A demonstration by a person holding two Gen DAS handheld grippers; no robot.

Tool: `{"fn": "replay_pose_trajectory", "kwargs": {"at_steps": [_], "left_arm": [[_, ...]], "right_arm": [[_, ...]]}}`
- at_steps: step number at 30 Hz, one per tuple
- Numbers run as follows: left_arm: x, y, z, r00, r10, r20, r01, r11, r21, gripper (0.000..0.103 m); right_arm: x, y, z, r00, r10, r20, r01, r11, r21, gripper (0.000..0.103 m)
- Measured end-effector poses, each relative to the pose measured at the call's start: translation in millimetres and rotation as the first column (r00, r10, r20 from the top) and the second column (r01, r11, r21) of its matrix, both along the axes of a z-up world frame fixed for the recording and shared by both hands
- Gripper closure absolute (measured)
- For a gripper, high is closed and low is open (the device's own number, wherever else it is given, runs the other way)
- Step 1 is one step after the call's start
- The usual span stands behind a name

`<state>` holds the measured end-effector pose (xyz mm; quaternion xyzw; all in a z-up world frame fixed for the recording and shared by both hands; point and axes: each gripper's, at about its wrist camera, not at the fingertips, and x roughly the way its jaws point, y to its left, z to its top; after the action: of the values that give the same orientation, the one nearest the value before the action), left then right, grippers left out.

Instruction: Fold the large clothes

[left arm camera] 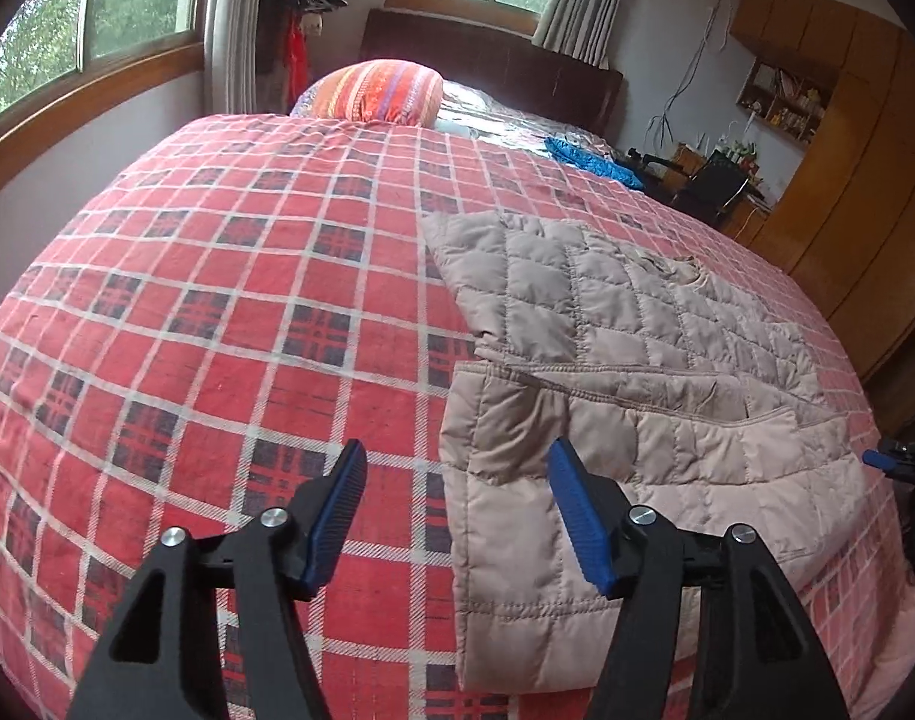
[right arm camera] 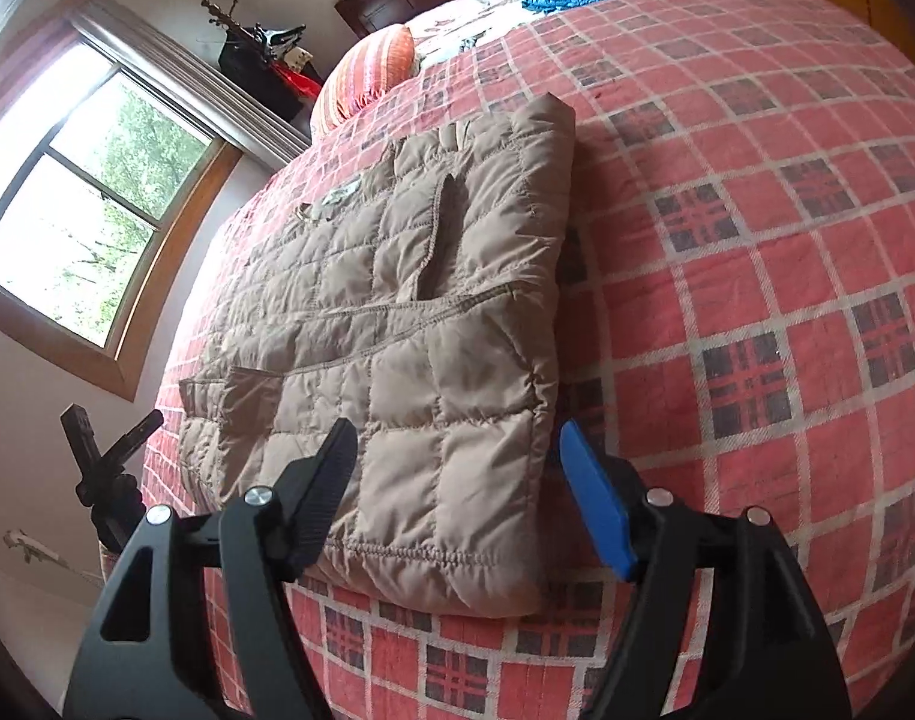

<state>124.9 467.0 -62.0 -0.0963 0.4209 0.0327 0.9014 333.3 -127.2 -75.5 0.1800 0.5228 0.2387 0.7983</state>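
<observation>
Red plaid bedding (left arm camera: 217,330) covered a bed that filled most of both views, with windows (left arm camera: 139,0) and curtains behind, a striped orange pillow (left arm camera: 376,90) near the headboard, a blue cloth (left arm camera: 589,159) farther along, and wooden cabinets (left arm camera: 847,150) to one side. Over it the left gripper (left arm camera: 451,516) stood with its jaws spread wide, gripping nothing; its right finger hung above the near left part of the quilted jacket, the other above bare plaid. The right gripper (right arm camera: 457,498) likewise had its jaws released and wide apart, framing the jacket's near corner, whether touching it I could not tell. That beige quilted jacket (left arm camera: 637,372) lay flat on the bed near its front edge, folded into a rough rectangle, stitched squares puffed, a sleeve laid across it.
</observation>
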Motion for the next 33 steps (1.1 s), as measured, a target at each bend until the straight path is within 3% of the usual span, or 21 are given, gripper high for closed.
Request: {"fn": "replay_pose_trajectory", "kwargs": {"at_steps": [4,6,8,10,11,13,16,18,26,33], "left_arm": [[8.1,-0.6,-19.5,0.999,-0.001,-0.048,0.001,1.000,0.002,0.038],[13.1,-1.8,-27.0,0.998,-0.005,-0.063,0.005,1.000,-0.006,0.037],[17.9,-6.2,-31.9,0.997,-0.021,-0.071,0.020,1.000,-0.016,0.037],[21.9,-13.3,-34.1,0.996,-0.041,-0.076,0.040,0.999,-0.010,0.037],[22.6,-16.9,-34.9,0.996,-0.046,-0.078,0.046,0.999,-0.003,0.038],[24.9,-24.6,-38.0,0.994,-0.065,-0.091,0.066,0.998,-0.001,0.069],[17.1,-33.3,-32.6,0.996,-0.071,-0.062,0.073,0.997,0.018,0.090],[6.9,-38.8,-21.4,0.996,-0.085,-0.022,0.086,0.996,0.035,0.092],[-16.8,-44.7,56.1,0.974,-0.070,0.215,0.062,0.997,0.044,0.095],[22.1,-48.1,108.9,0.927,-0.030,0.373,-0.014,0.993,0.115,0.095]], "right_arm": [[9.0,13.8,-16.8,0.999,0.006,-0.039,-0.006,1.000,-0.006,0.033],[15.1,20.8,-23.3,0.999,0.015,-0.051,-0.015,1.000,-0.008,0.039],[17.4,27.9,-29.6,0.997,0.033,-0.063,-0.034,0.999,-0.028,0.052],[16.5,33.3,-31.5,0.998,0.025,-0.058,-0.030,0.997,-0.073,0.075],[14.8,34.7,-30.3,0.999,0.019,-0.042,-0.023,0.995,-0.093,0.080],[10.4,33.1,-25.4,1.000,0.014,-0.018,-0.016,0.997,-0.082,0.091],[-2.3,29.8,-12.0,0.999,0.015,0.033,-0.013,0.997,-0.075,0.093],[-13.6,28.2,0.2,0.998,0.023,0.064,-0.018,0.996,-0.083,0.093],[-24.9,27.0,76.7,0.973,0.020,0.229,-0.006,0.998,-0.062,0.094],[27.4,40.2,134.2,0.948,-0.024,0.318,0.049,0.996,-0.070,0.094]]}}
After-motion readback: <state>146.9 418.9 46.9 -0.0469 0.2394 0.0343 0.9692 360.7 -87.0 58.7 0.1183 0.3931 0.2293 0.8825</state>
